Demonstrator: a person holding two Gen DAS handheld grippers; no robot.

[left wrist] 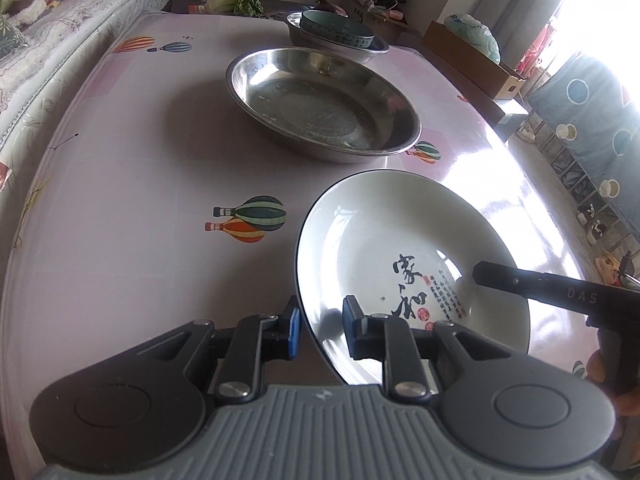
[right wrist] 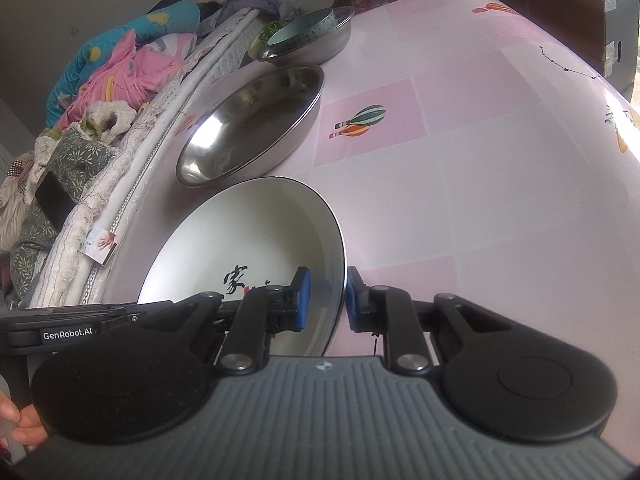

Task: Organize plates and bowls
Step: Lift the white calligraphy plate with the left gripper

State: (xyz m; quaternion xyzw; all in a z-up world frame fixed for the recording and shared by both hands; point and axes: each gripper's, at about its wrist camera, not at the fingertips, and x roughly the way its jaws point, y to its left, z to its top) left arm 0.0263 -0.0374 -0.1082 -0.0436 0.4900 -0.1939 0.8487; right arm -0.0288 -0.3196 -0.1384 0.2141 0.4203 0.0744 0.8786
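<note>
A white plate with black calligraphy and a dark rim hangs tilted just above the pink table. My left gripper is shut on its near-left rim, one blue pad outside and one inside. My right gripper is shut on the opposite rim of the white plate; its black finger reaches in from the right in the left wrist view. Beyond lies a wide steel plate. Farther back a teal bowl sits inside a steel basin.
A mattress with bedding and clothes runs along one table edge. Leafy greens and clutter lie past the far end. A cardboard box and patterned storage stand on the window side. A hand holds the left gripper's handle.
</note>
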